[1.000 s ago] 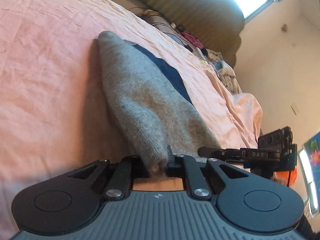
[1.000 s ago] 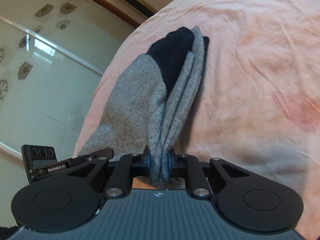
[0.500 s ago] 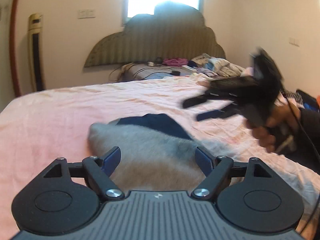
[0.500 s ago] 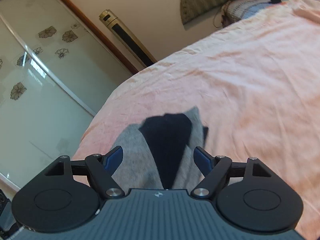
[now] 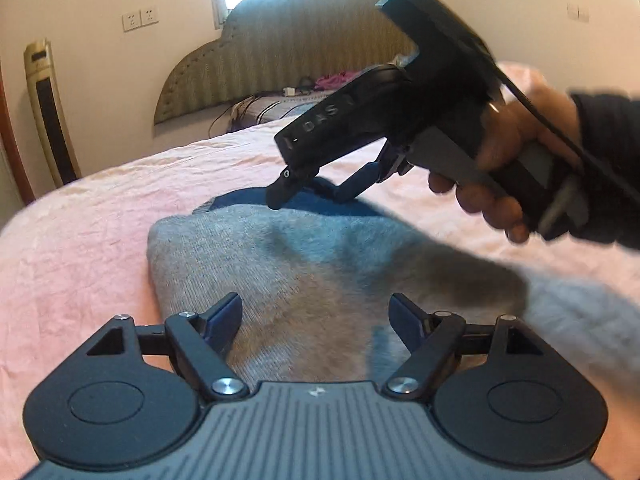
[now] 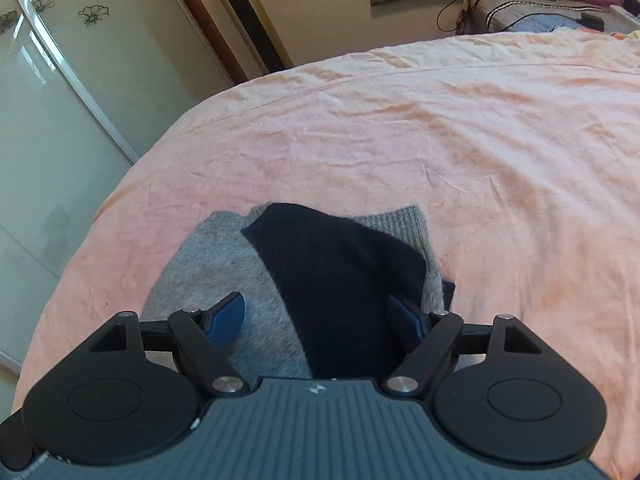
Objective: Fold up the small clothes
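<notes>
We record: fuzzy knit sock (image 5: 280, 264), grey and navy; creased matt pink cotton sheet (image 6: 440, 140); frosted glossy glass door (image 6: 52, 128).

Bed (image 6: 460, 128) w/ wrinkled pink sheet (image 5: 80, 240), creases all over. Grey sock (image 5: 280, 280) w/ dark navy part (image 6: 340, 272) lies flat directly on sheet, near the bed's close edge; navy end toward 12 o'clock in left wrist view. Far end of bed, approx 1 o'clock: striped blanket (image 6: 520, 12), cables, loose clothes (image 5: 336, 79).
</notes>
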`<state>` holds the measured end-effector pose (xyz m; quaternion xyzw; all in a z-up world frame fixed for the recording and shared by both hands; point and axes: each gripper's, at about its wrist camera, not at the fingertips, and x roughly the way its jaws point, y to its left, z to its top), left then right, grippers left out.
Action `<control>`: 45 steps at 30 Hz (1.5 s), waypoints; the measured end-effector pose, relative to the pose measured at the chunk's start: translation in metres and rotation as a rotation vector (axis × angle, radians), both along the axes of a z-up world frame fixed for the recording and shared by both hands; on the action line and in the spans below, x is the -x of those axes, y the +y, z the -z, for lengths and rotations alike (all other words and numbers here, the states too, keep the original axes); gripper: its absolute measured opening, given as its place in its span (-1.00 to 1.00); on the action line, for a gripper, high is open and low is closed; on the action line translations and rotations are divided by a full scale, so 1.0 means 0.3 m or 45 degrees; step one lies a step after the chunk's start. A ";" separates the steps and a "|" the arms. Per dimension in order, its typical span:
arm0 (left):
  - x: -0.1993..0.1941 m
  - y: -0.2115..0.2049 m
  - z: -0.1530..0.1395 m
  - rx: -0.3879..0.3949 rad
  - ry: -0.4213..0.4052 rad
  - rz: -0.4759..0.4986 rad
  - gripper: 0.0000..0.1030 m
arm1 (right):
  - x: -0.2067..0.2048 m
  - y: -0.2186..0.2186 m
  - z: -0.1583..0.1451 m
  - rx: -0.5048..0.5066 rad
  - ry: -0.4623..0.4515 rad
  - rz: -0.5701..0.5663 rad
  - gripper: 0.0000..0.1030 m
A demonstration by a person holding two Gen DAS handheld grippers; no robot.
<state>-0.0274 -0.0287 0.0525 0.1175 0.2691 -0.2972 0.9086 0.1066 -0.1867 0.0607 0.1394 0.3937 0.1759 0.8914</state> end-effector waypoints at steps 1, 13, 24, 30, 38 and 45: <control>0.003 0.009 0.004 0.011 0.036 0.013 0.56 | 0.036 0.010 -0.009 -0.029 -0.017 -0.035 0.62; -0.016 0.291 0.013 0.469 0.421 -0.237 0.57 | 0.233 -0.188 0.003 -0.258 0.130 -0.015 0.81; -0.084 0.273 0.144 0.706 0.848 -0.276 -0.78 | 0.331 -0.185 0.130 -0.262 0.297 -0.096 -0.57; 0.002 0.295 0.115 0.491 0.719 -0.208 -0.76 | 0.409 -0.155 0.100 -0.070 0.210 -0.163 -0.63; 0.101 0.242 -0.119 0.234 0.238 -0.143 -0.60 | 0.301 -0.230 -0.084 -0.119 -0.040 0.023 0.94; 0.003 -0.038 0.032 -0.049 0.112 -0.117 0.49 | -0.051 -0.009 -0.062 0.089 -0.039 -0.058 0.89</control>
